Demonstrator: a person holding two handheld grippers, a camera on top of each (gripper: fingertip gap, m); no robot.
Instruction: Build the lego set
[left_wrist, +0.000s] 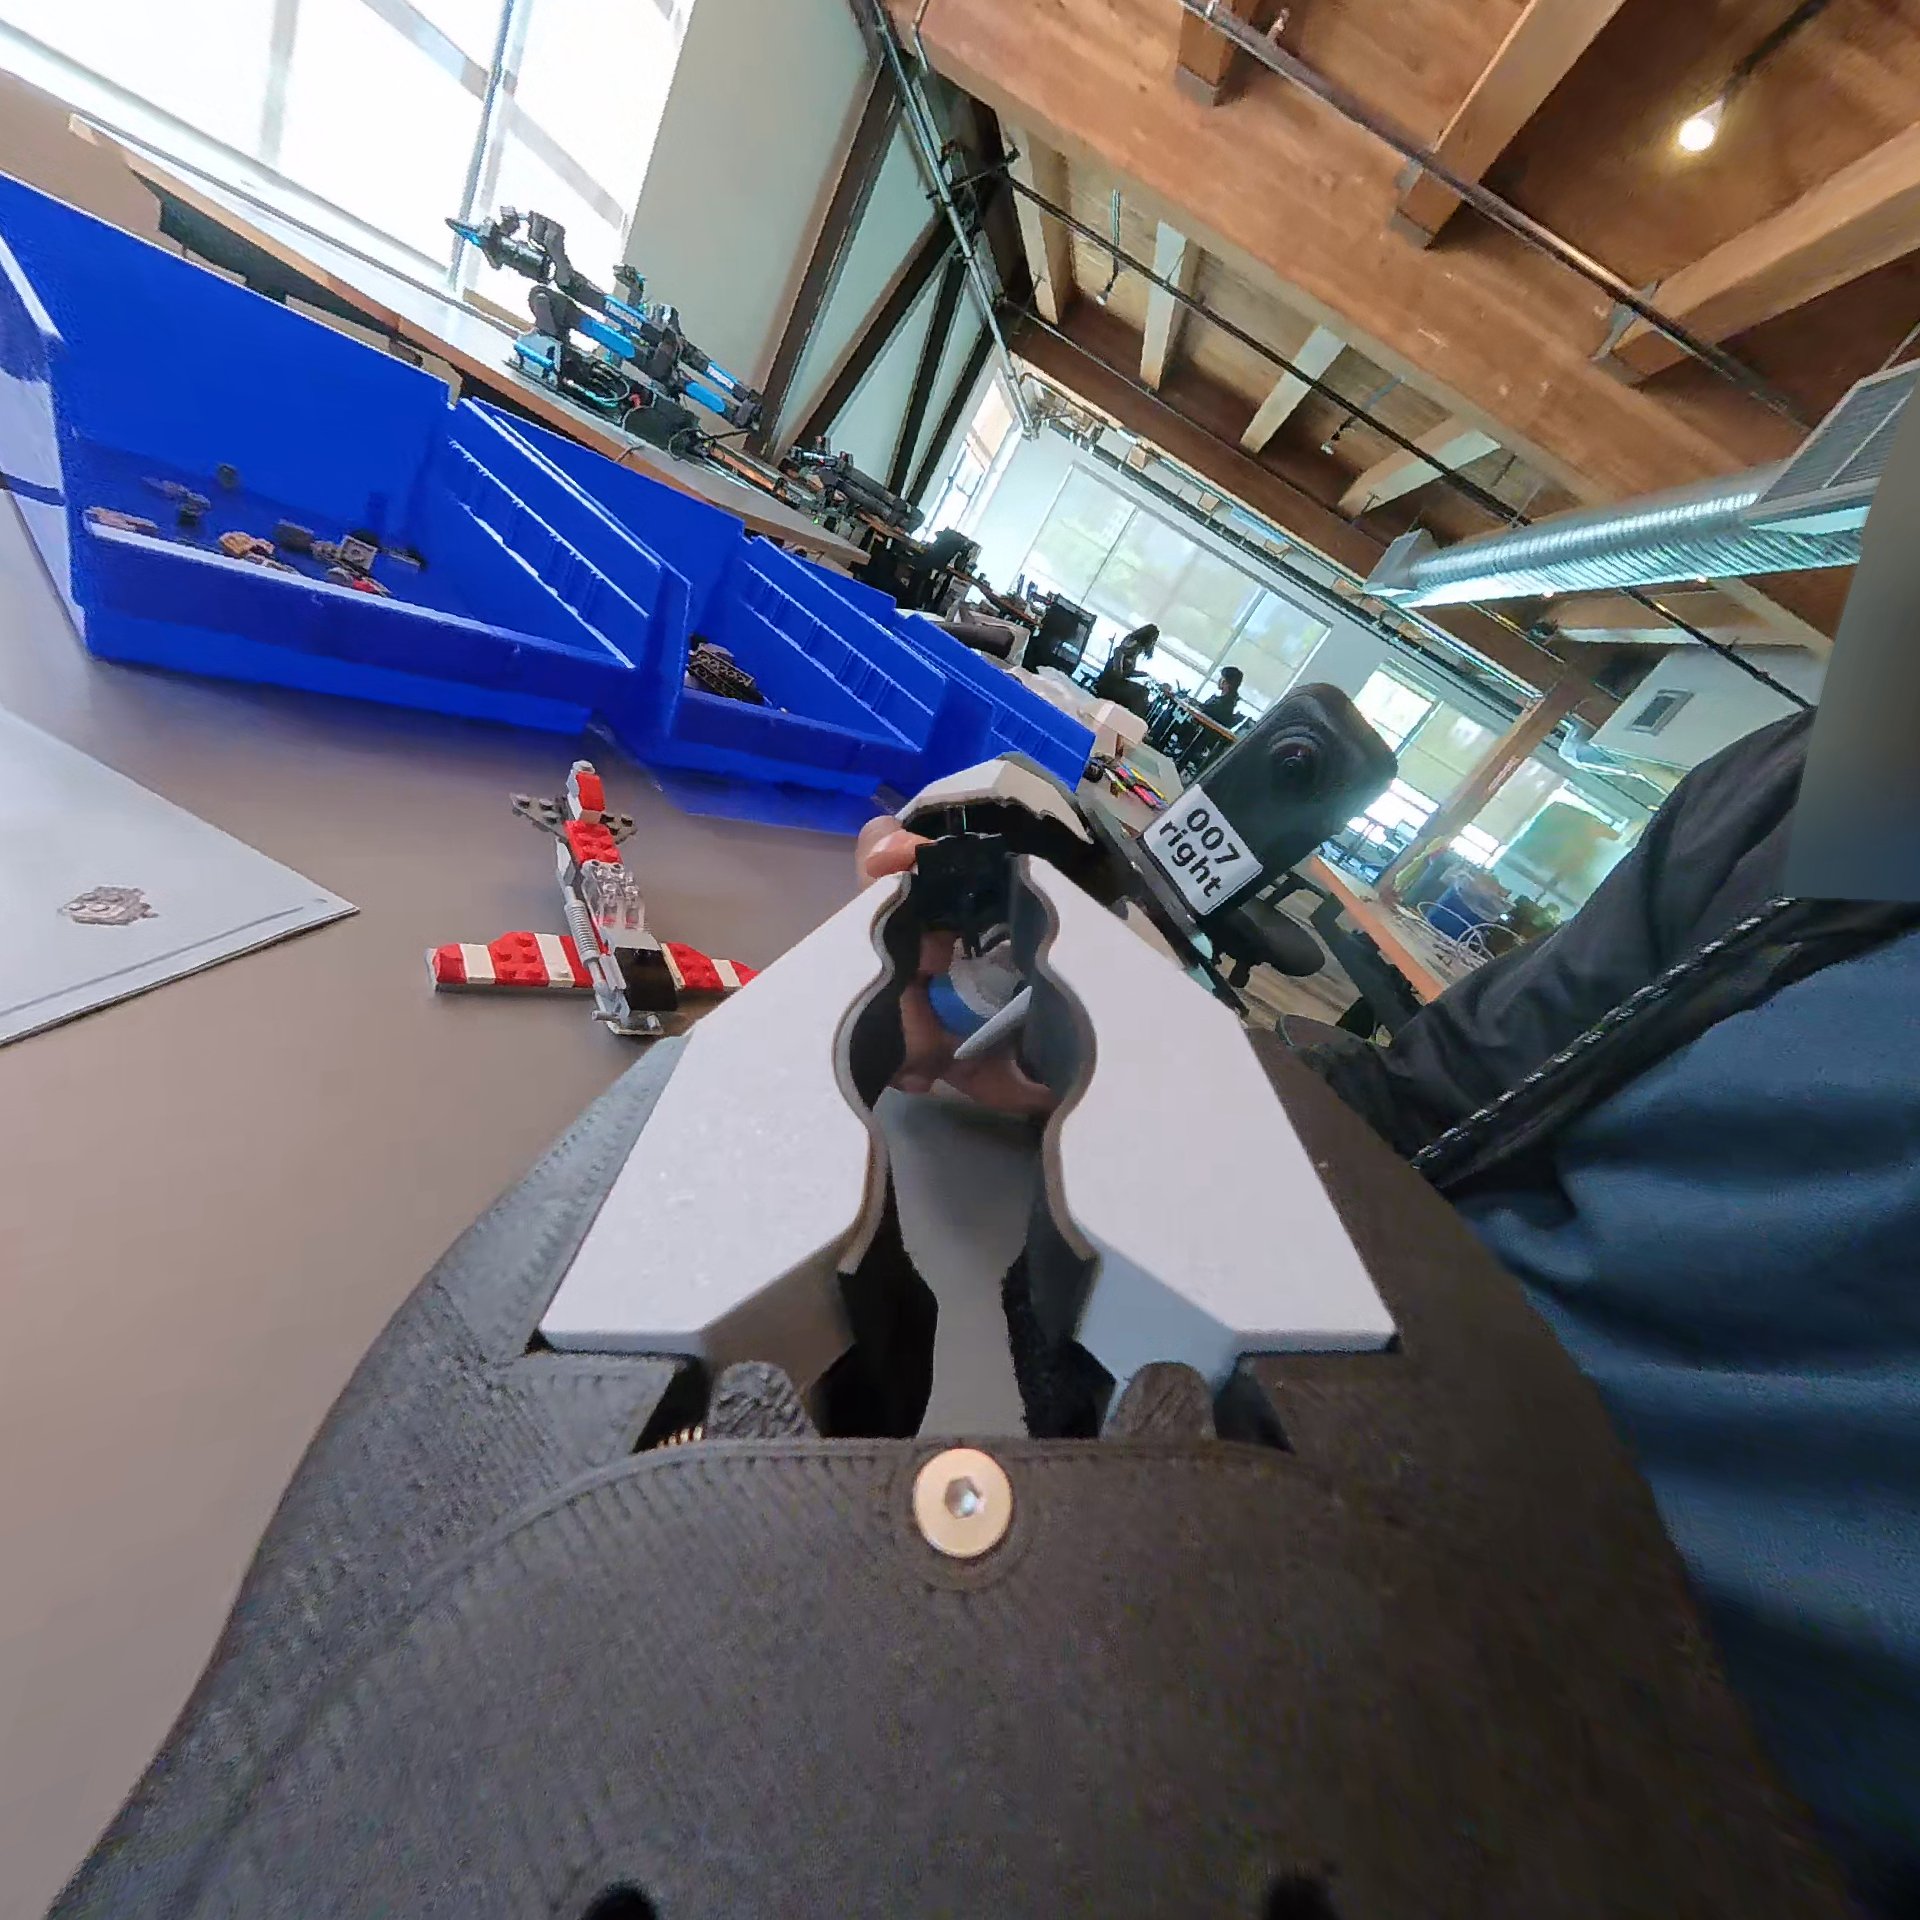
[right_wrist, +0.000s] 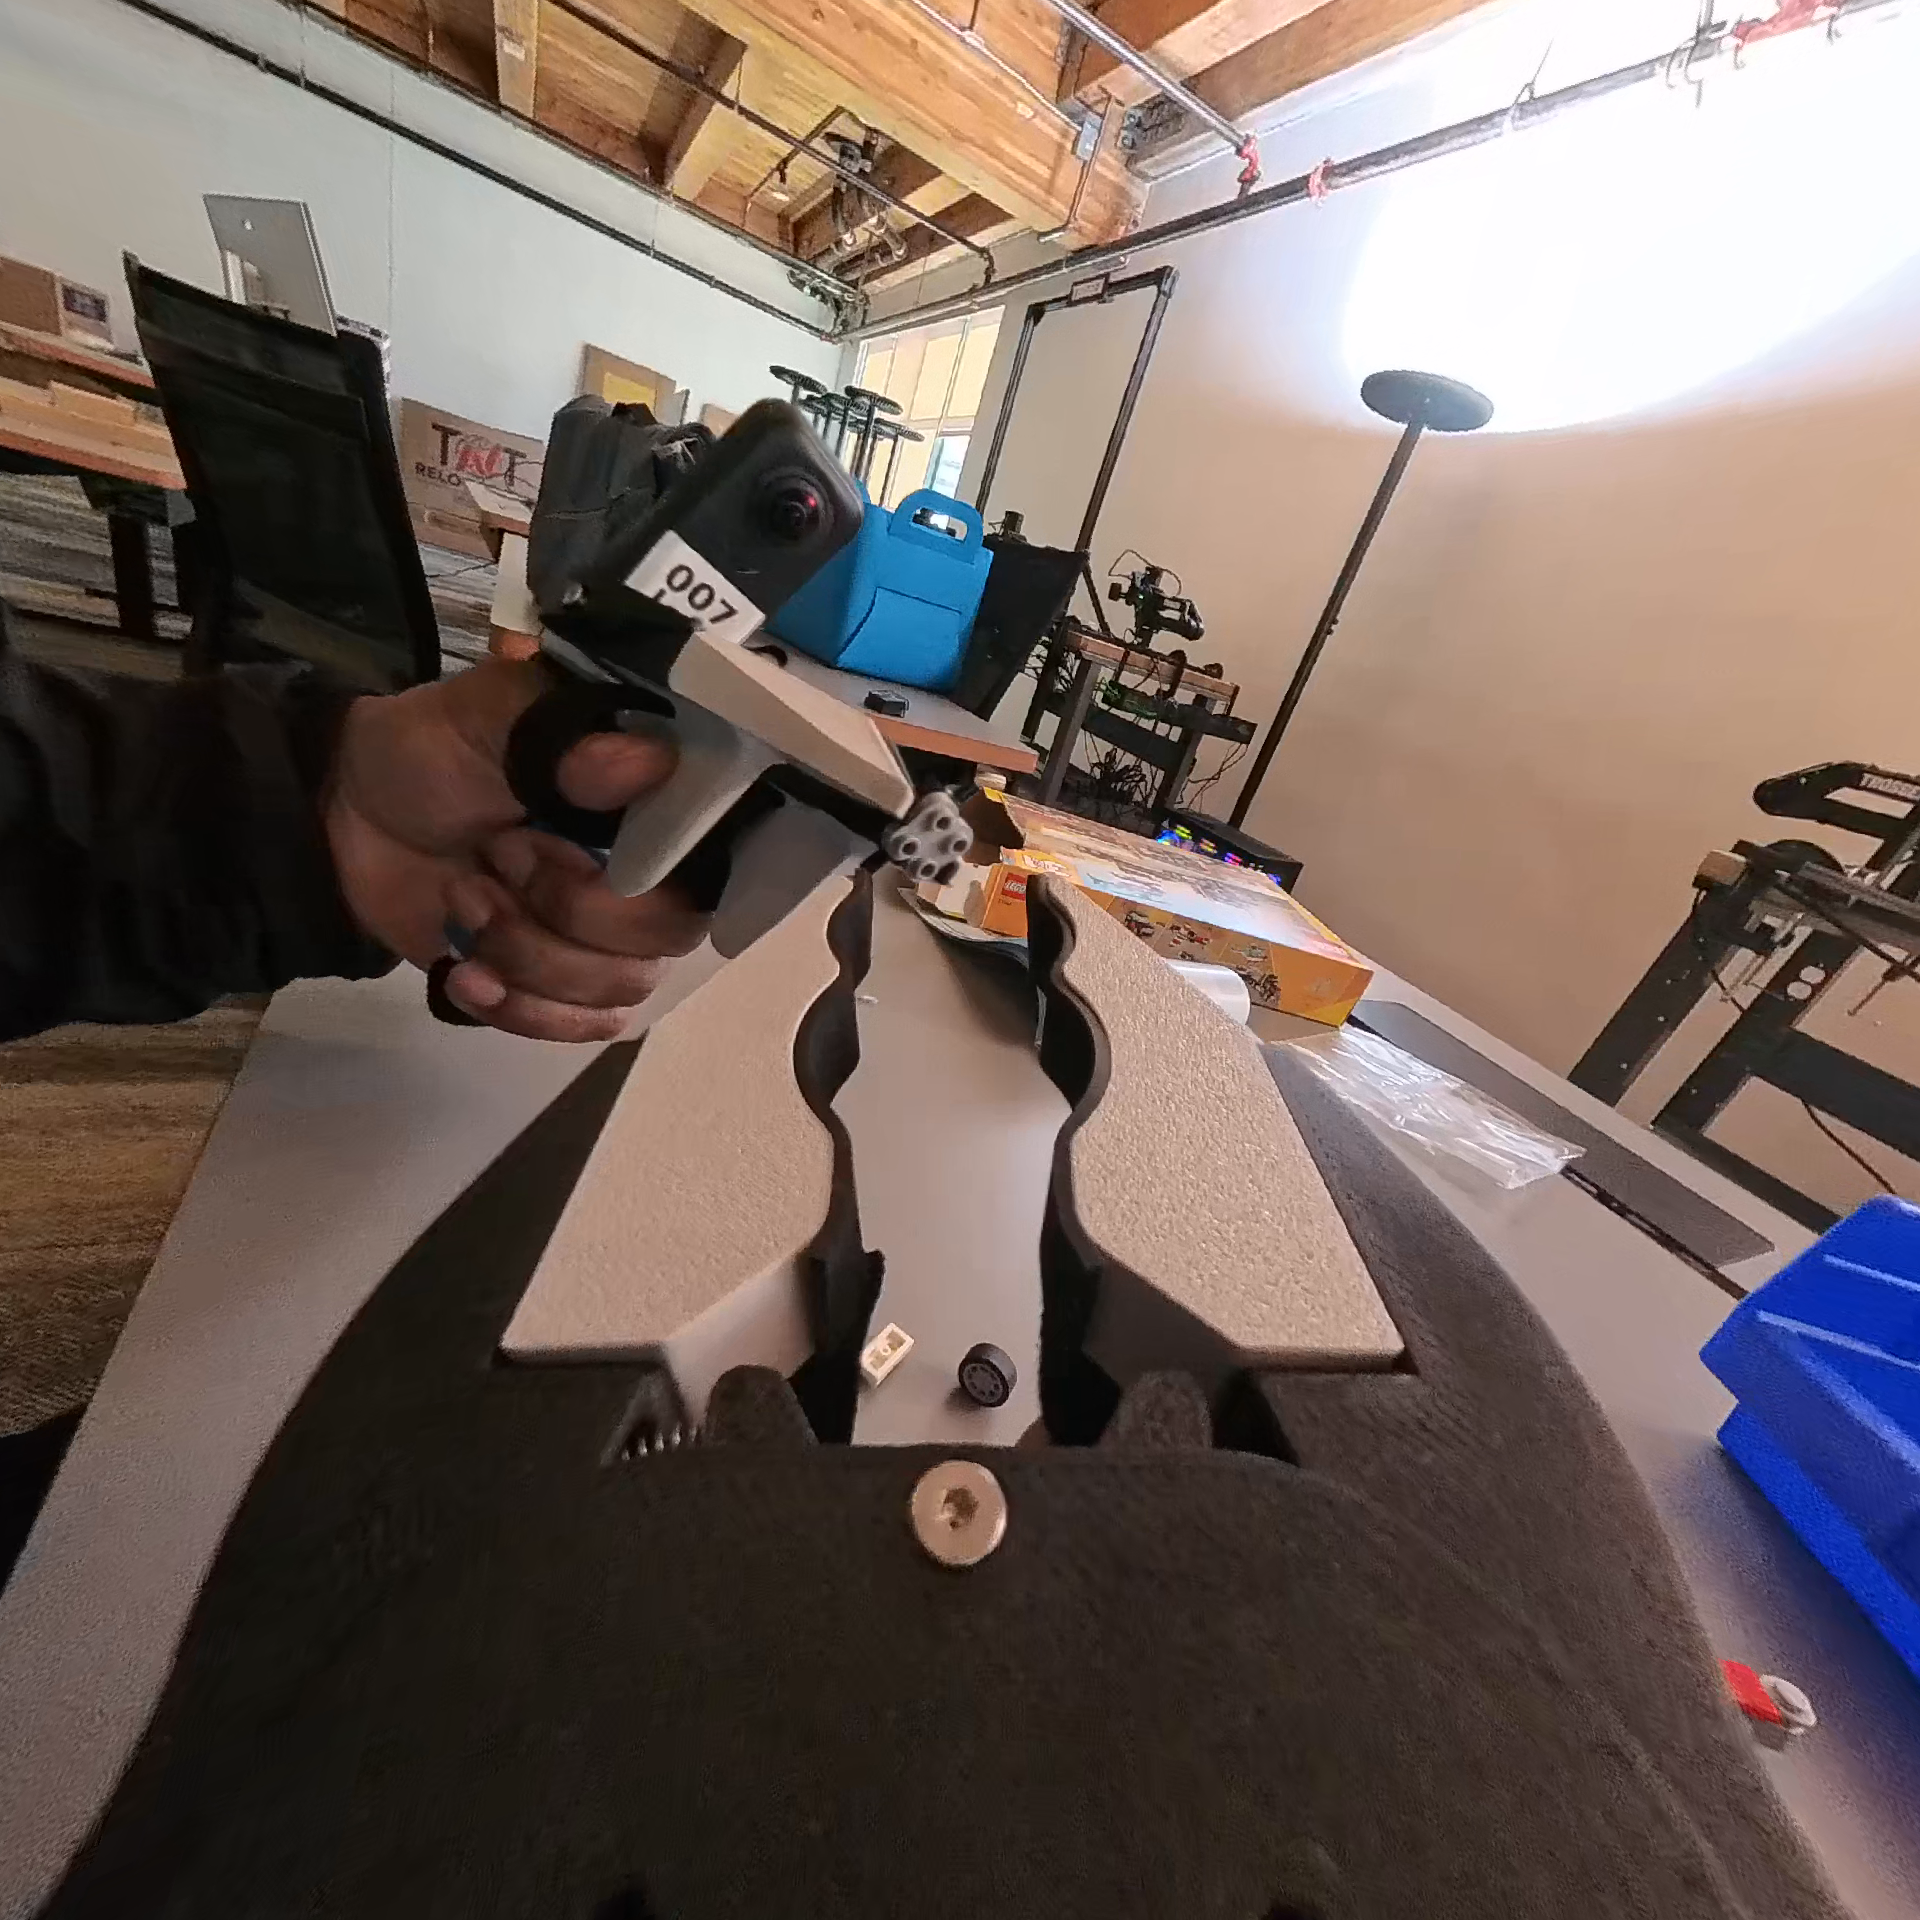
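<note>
In the left wrist view, a grey mat (left_wrist: 156, 831) is lying at the far left of the worktop (left_wrist: 260, 1195) with a small grey part (left_wrist: 106, 906) on it. Behind it, blue bins (left_wrist: 312, 436) are standing in a row, the nearest holding loose small pieces. Right of the mat, a red-and-white lego plane (left_wrist: 597, 940) is resting flat on the worktop. The left claw (left_wrist: 961, 883) is pinching a small dark piece at its tips, just in front of the right claw (left_wrist: 992, 795), which is facing it.

In the right wrist view, a hand (right_wrist: 468, 831) is holding the left claw up at the left, above the worktop, and its tips are clamping a grey round piece (right_wrist: 928, 831) with holes. The right claw (right_wrist: 951, 888) is standing spread apart, gripping nothing, its tips just below that piece. Between its fingers, a white brick (right_wrist: 885, 1354) and a black wheel (right_wrist: 985, 1374) are lying on the worktop. Further right, a yellow box (right_wrist: 1226, 935), a clear plastic bag (right_wrist: 1423, 1112) and a blue bin (right_wrist: 1839, 1382) are sitting on the worktop
</note>
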